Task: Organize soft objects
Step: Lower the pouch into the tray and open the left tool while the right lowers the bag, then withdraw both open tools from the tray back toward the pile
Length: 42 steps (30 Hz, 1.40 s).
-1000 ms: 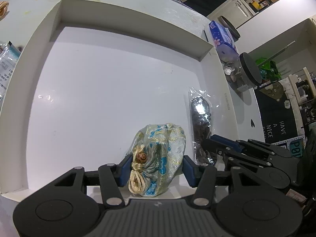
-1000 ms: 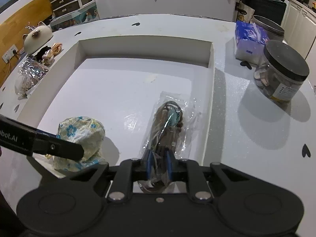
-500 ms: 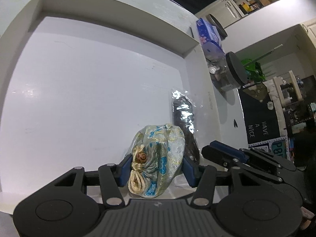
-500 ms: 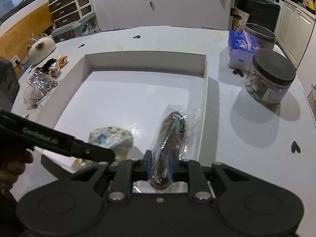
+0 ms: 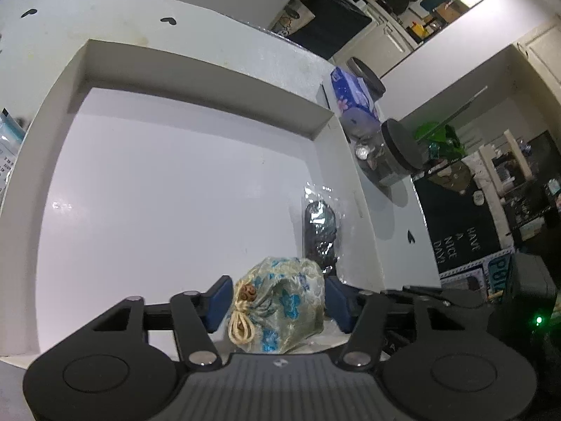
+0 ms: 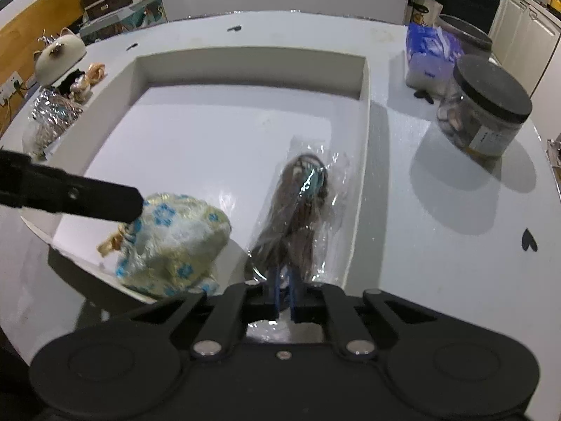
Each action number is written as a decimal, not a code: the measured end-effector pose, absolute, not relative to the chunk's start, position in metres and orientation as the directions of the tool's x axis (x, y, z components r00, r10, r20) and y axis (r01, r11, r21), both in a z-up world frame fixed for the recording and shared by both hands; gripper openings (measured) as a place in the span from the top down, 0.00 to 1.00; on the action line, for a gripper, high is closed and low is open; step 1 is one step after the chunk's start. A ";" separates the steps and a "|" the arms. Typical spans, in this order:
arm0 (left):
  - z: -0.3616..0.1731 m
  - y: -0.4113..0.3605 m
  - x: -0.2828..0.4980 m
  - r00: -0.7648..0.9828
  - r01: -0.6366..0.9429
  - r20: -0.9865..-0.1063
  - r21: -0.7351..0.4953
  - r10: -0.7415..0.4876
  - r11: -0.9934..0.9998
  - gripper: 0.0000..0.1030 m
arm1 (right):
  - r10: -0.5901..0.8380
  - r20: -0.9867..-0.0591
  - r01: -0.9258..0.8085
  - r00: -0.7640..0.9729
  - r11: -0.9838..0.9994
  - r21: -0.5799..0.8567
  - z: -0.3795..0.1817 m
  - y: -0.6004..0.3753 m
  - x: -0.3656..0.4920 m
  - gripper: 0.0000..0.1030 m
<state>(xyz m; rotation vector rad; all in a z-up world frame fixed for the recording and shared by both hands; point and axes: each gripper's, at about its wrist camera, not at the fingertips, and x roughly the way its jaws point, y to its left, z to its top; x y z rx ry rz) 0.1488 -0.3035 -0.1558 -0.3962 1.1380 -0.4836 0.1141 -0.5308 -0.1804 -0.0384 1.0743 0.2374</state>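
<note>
My left gripper (image 5: pixel 278 301) is shut on a floral drawstring pouch (image 5: pixel 280 310), pale gold with blue flowers, held over the near edge of the white tray (image 5: pixel 196 70). The pouch also shows in the right wrist view (image 6: pixel 171 242), with the left gripper's finger (image 6: pixel 87 200) against it. My right gripper (image 6: pixel 284 291) is shut on the near end of a clear plastic bag holding a dark brown bundle (image 6: pixel 298 210). The bag lies along the tray's right side, also seen in the left wrist view (image 5: pixel 319 231).
A dark-lidded jar (image 6: pixel 484 112) and a blue tissue pack (image 6: pixel 427 59) stand on the white counter right of the tray. A foil-wrapped bundle (image 6: pixel 52 122), small soft items (image 6: pixel 84 77) and a white figurine (image 6: pixel 59 56) lie to its left.
Both grippers have pulled back toward the tray's near edge with their objects. The pouch now hangs over the front rim. Both cameras have tilted up.
</note>
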 end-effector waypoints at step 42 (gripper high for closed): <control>-0.106 -0.293 0.097 0.512 0.206 -0.800 -0.239 -0.313 0.949 0.00 | 0.080 -0.732 -0.007 0.677 0.995 0.102 -0.106 -0.560 0.048 0.00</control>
